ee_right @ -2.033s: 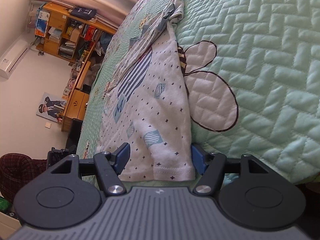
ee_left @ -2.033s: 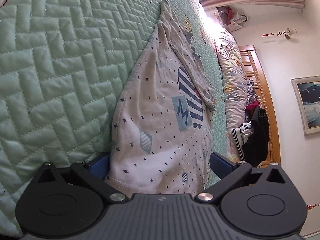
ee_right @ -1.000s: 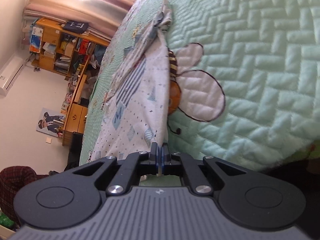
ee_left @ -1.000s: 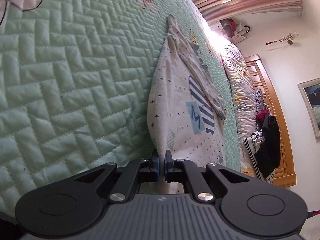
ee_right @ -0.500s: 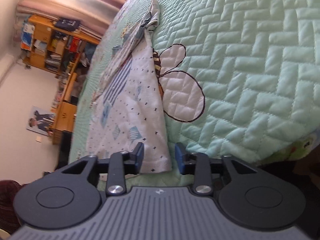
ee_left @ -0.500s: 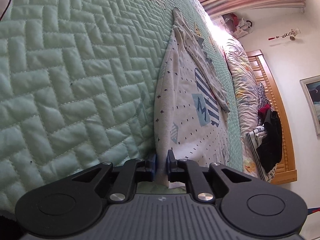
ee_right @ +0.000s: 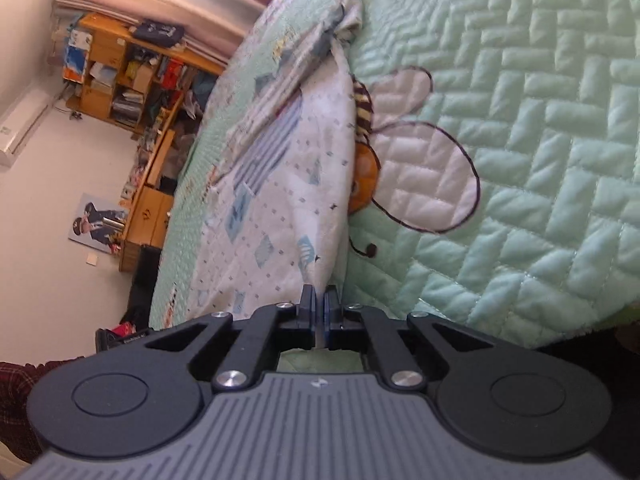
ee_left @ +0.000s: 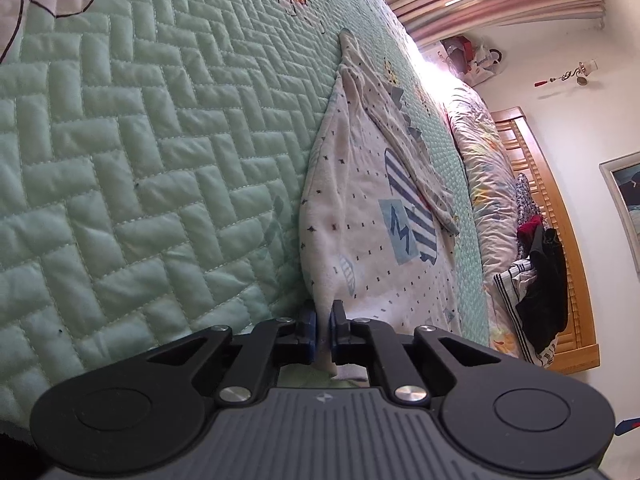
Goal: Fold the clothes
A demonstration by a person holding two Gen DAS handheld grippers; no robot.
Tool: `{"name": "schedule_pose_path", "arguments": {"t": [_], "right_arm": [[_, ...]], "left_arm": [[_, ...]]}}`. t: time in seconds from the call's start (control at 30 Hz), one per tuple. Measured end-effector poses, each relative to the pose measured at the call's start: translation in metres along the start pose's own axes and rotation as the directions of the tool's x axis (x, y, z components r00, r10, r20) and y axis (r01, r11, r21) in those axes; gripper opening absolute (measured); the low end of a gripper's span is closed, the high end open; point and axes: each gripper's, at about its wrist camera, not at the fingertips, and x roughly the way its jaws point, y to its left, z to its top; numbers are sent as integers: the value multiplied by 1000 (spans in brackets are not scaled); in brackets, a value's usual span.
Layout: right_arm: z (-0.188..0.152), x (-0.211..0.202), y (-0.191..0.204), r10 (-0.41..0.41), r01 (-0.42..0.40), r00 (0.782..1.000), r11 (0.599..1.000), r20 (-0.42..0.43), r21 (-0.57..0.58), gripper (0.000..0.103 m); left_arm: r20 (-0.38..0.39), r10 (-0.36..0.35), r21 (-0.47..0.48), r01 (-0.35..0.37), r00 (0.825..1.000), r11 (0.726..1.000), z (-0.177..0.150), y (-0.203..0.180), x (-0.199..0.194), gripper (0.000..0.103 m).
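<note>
A white child's shirt (ee_left: 360, 208) with small dark marks and a blue striped patch lies lengthwise on the green quilted bedspread (ee_left: 140, 160). My left gripper (ee_left: 323, 314) is shut on the shirt's near hem at its left corner, and the cloth rises in a ridge from the pads. In the right wrist view the same shirt (ee_right: 280, 184) stretches away, and my right gripper (ee_right: 319, 300) is shut on its near hem at the right edge. The sleeves are bunched at the far end.
A bee motif (ee_right: 420, 168) is stitched into the bedspread (ee_right: 540, 160) right of the shirt. A floral duvet (ee_left: 484, 152), dark clothes (ee_left: 540, 280) and a wooden headboard (ee_left: 560, 220) lie at one side. A bookshelf (ee_right: 120, 76) stands at the other.
Two seconds ago both grippers stood open around the hem. They shut on it, parted again half a second ago, the right one widely, and now both are shut on the cloth.
</note>
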Motion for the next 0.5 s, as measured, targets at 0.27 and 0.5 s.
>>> {"name": "schedule_pose_path", "arguments": {"t": [0.27,0.5], "right_arm": [[14,-10,12,42,-43,999,999,35,9,4],[3,-10,-16,53,-58,998,987,40,150,5]], "left_arm": [[40,-63,-1,63,997,998,7,-16,-8,6],[26,-66,-73,68,997,995,-2,6,-4,6]]}}
